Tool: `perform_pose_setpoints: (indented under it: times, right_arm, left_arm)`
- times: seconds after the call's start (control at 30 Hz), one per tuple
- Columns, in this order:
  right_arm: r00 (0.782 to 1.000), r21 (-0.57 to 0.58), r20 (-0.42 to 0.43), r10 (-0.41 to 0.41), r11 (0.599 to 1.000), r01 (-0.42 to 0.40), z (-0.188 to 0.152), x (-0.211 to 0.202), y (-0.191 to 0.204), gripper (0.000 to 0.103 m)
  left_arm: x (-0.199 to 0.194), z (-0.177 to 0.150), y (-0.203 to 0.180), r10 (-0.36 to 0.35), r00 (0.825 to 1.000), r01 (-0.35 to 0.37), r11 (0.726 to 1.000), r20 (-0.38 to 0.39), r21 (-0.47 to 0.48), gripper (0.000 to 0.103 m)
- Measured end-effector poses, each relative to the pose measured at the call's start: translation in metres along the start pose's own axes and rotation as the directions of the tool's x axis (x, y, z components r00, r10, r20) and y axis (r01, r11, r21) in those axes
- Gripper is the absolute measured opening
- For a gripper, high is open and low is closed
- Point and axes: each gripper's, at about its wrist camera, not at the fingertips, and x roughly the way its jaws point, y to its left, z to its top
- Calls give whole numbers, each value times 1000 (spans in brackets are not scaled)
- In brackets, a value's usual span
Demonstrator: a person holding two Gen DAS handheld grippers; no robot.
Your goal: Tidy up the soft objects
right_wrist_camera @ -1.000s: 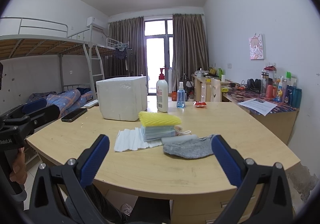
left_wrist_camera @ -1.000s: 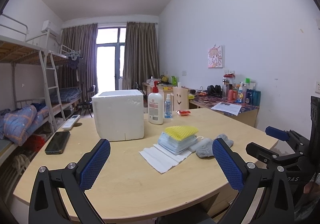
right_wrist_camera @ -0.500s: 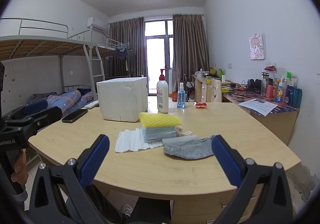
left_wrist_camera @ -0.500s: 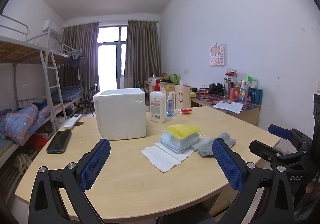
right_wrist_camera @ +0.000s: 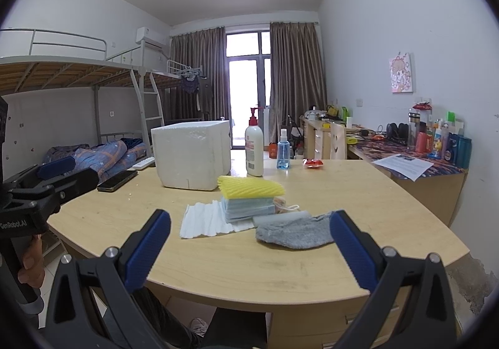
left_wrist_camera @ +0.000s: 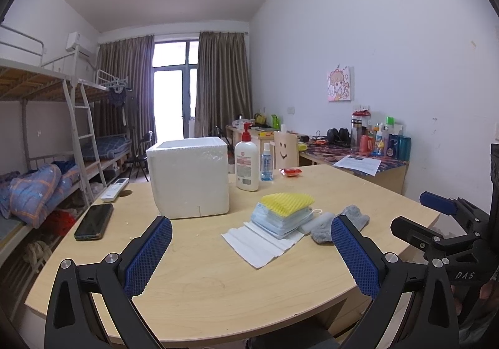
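A yellow ribbed foam pad [left_wrist_camera: 287, 200] tops a stack of pale blue face masks [left_wrist_camera: 280, 218], which sits on a white pleated paper sheet [left_wrist_camera: 259, 244] near the middle of the wooden table [left_wrist_camera: 199, 286]. Touching the stack at its 3 o'clock lies a fuzzy grey sock [left_wrist_camera: 338, 224], limp and flat. At 10 o'clock from the stack stands a white styrofoam box [left_wrist_camera: 189, 177], open on top.

The left gripper [left_wrist_camera: 251, 250] has its blue-padded fingers spread wide, holding nothing; the stack lies between and beyond them at 12 o'clock, the sock's end just behind the right finger. The right gripper [right_wrist_camera: 249, 247] is likewise spread and empty, low over the near table edge, with the sock [right_wrist_camera: 294, 232] just ahead at 1 o'clock and the stack [right_wrist_camera: 246, 204] at 12 o'clock
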Motion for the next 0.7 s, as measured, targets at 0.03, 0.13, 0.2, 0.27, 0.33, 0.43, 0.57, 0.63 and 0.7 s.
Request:
perform_pose_setpoints:
  times: [0.03,0.13,0.2,0.27,0.33,0.43,0.57,0.63,0.7]
  right_arm:
    - [1000,0,0,-1,1000,1,0,1,0,103]
    - [1000,-1,0,0,1000,0,0,0,0,103]
    - [1000,-3,-2,-1,1000,1,1,1,1,103]
    - [1000,-5,0,-1,1000,1,2,2,1,103]
    - [1000,-7,0,2,1000,-2,5,3,2,103]
    - [1000,-10,0,1,1000,-1,9,5,1,103]
    - [1000,0,-10,2,1000,-2,13,11,-4,103]
    - [1000,7,-15,4,1000,-4,14,14,-6,103]
    - [1000,11,-20,2,1000,-2,16,19,-8,103]
  left_arm:
    - [0,0,0,0,1000,0,1000,0,0,102]
    - [1,0,1,2,1000,-2,1000,-7,-4,102]
    - [2,1,2,4,1000,-5,1000,-11,-6,102]
    - [3,2,3,7,1000,-7,1000,-11,-5,102]
    - [5,4,4,10,1000,-10,1000,-13,-9,102]
    - [9,6,7,14,1000,-14,1000,-18,-14,102]
    - [18,9,10,21,999,-22,1000,-31,-21,102]
    - [23,11,10,25,999,-26,999,-39,-20,102]
    - [28,12,13,31,999,-32,999,-44,-20,102]
